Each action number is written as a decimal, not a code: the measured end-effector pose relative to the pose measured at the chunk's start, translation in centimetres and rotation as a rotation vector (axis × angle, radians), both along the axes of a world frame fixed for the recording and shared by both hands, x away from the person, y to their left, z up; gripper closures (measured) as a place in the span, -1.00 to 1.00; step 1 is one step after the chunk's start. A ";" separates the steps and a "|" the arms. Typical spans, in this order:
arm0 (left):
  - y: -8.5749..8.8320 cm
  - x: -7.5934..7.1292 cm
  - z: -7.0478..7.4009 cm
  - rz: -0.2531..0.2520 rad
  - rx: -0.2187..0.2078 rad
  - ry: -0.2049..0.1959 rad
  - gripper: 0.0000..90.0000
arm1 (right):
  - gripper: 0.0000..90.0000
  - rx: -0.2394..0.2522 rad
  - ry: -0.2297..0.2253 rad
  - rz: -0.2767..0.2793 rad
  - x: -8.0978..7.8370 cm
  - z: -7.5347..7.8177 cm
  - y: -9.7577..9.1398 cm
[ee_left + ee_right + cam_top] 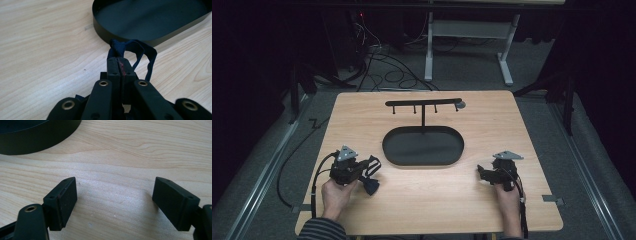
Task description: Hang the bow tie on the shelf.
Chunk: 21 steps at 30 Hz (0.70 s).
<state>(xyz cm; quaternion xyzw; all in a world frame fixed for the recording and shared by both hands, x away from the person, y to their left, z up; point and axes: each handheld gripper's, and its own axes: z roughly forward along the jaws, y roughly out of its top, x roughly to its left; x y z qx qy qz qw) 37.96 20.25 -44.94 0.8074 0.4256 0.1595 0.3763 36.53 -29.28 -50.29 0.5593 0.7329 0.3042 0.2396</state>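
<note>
While your left hand [334, 192] sits at the near-left of the counter [362, 120], its left tool [119, 58] is pinched tight on a dark blue strap [136, 51]. Jaws are pressed together w/ the fabric caught between the pads; a knotted bit sticks out past the tips, and a loop hangs off to one side of them in the left gripper view. From the high view the strap [371, 184] dangles off the tool's front end, toward the counter's middle, w/ a wider dark piece at its low end just above the wood; can't tell if that end touches the surface.

Your right hand [508, 197] is at the near-right, well apart from the strap. Right tool [113, 197] stands wide, nothing between the jaws, bare wood under them.

Just beyond the left tool's tips is the black oval tray [100, 27], its wall near the strap's knot but apart from it. The tray [388, 150] lies mid-counter, between the two tools and a bit farther off. Behind it rises a black T-shaped rack [423, 103], post standing at the tray's far edge, small hooks hanging under the bar.
</note>
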 end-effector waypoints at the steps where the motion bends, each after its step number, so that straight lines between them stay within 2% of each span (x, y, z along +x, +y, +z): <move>1: 0.0 0.0 0.0 0.000 0.000 0.000 0.97 | -0.53 0.000 0.000 0.000 0.0 0.0 0.0; 4: -0.2 -0.1 0.8 -0.008 -0.017 -0.022 0.97 | -0.53 0.000 0.000 0.000 0.0 0.0 0.0; 10: -0.6 -0.2 1.7 -0.021 -0.025 -0.046 0.97 | -0.53 0.000 0.000 0.001 0.0 0.0 0.0; 21: -1.2 0.3 3.2 -0.042 -0.048 -0.070 0.98 | -0.53 0.002 0.000 0.001 0.0 0.0 0.0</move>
